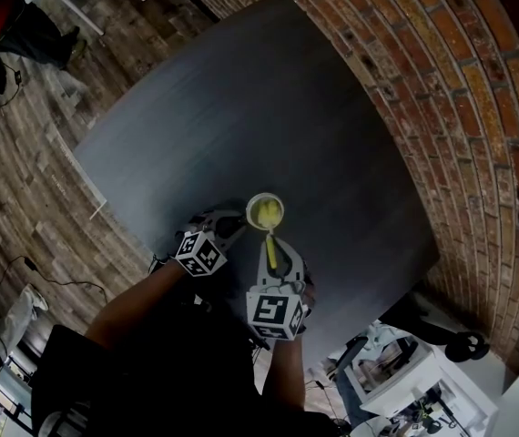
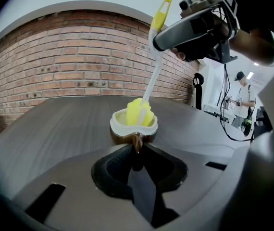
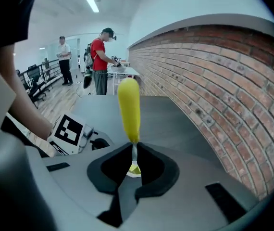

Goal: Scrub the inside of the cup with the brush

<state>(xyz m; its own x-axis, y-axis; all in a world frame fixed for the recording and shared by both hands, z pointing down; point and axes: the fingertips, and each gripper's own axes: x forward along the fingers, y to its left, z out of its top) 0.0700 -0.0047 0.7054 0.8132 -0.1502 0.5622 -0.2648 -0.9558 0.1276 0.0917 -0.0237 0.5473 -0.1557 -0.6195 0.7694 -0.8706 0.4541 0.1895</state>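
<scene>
A small cup (image 1: 265, 212) with a cream rim and brown body stands on the dark grey table (image 1: 269, 107). My left gripper (image 1: 231, 225) is shut on the cup's handle (image 2: 136, 141), and the cup (image 2: 133, 125) sits just past the jaws. The brush's yellow head (image 2: 139, 112) is down inside the cup, and its white stem rises up and to the right. My right gripper (image 1: 276, 264) is shut on the brush (image 3: 129, 109) at the thin stem below the yellow handle, above the cup. In the left gripper view the right gripper (image 2: 194, 25) shows at top right.
A brick wall (image 1: 442, 89) runs along the table's far and right sides. The table's near right edge (image 1: 396, 289) is close to the cup. Two people (image 3: 101, 61) stand at white furniture on the wooden floor beyond. White equipment (image 1: 405, 371) sits at lower right.
</scene>
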